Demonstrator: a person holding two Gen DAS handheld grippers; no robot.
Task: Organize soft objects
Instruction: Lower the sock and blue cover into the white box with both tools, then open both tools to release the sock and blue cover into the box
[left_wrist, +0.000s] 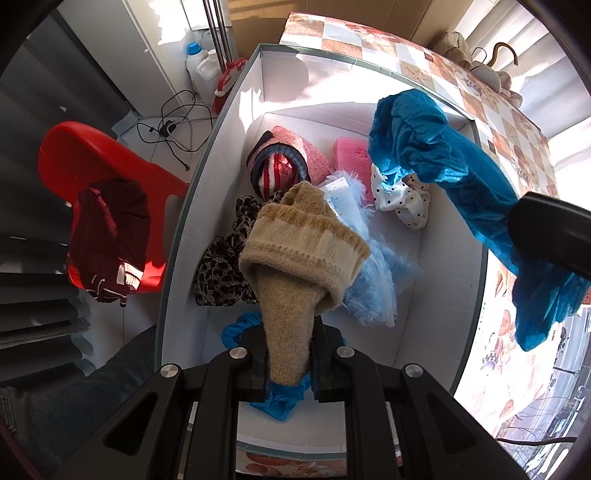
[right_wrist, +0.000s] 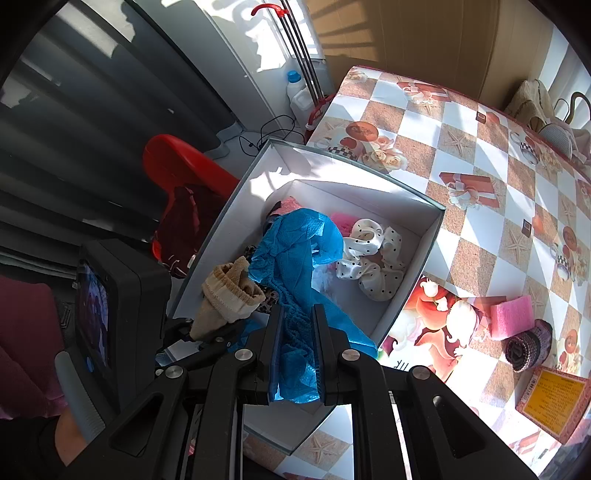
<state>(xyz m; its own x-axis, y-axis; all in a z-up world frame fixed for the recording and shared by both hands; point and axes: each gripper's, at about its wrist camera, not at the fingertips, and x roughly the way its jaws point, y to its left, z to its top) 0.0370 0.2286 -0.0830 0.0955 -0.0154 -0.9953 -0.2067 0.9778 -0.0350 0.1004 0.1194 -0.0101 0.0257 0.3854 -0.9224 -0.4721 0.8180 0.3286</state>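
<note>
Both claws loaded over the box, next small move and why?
Probably open the left claw: its beige knitted sock hangs directly above the white cardboard box, so it should drop among the soft items inside.

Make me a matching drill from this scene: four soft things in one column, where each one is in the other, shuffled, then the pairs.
1. beige knit sock
2. blue cloth
3. polka-dot scrunchie
4. pink sponge

A. lying in the white box
B. on the tablecloth outside the box
C. held by the right gripper
D. held by the left gripper

Pairs: 1-D, 2-C, 3-A, 4-B
</note>
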